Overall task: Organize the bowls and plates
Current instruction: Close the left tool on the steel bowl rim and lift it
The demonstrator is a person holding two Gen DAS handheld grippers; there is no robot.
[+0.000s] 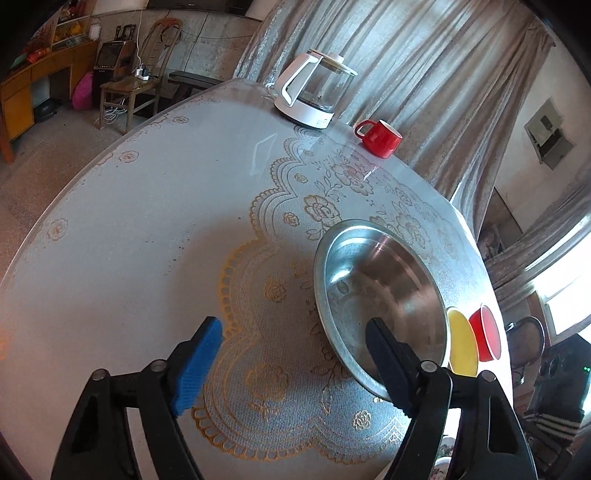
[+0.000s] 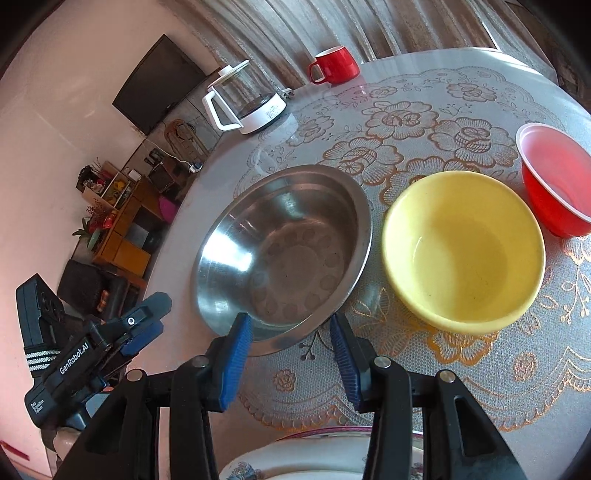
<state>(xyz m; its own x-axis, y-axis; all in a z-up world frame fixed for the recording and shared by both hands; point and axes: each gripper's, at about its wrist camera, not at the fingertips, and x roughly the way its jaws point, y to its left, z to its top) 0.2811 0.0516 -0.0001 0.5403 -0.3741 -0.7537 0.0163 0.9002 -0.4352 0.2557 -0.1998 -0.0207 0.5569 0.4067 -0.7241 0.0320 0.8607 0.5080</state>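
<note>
At the bottom of the right wrist view, the right gripper [image 2: 291, 354] is hovering with its blue pads [image 2: 236, 363] apart and nothing between them, the near rim of the steel bowl [image 2: 284, 254] lying just ahead of the tips at lower centre. A floral plate [image 2: 317, 458] is peeking out beneath that gripper at the bottom edge, partly hidden by its black frame. The left gripper [image 2: 147, 325] is showing at lower left of the same view, off the table edge [image 2: 177, 236] and beside the steel bowl's left flank.

From the left wrist view, the left gripper [image 1: 293, 341] is standing wide open and empty, one finger over bare tablecloth at lower centre, the other finger [image 1: 391, 362] crossing in front of the steel bowl's [image 1: 380, 291] near rim at lower right; whether it is touching that rim cannot be told.

The bowl is therefore sitting to the right of the left gripper's line and straight ahead of the right one, so the right hand appears better placed for a rim grasp.

Further on, the yellow bowl [image 2: 461, 247] is resting just beside the steel one at centre right, and the red bowl [image 2: 554, 181] is sitting beyond it at the right edge. All three are round, offering no preferred axis. At the table's far edge, upper centre, a red mug [image 2: 334, 64] and a glass kettle [image 2: 245, 99] are standing before a curtain [image 2: 295, 26].
</note>
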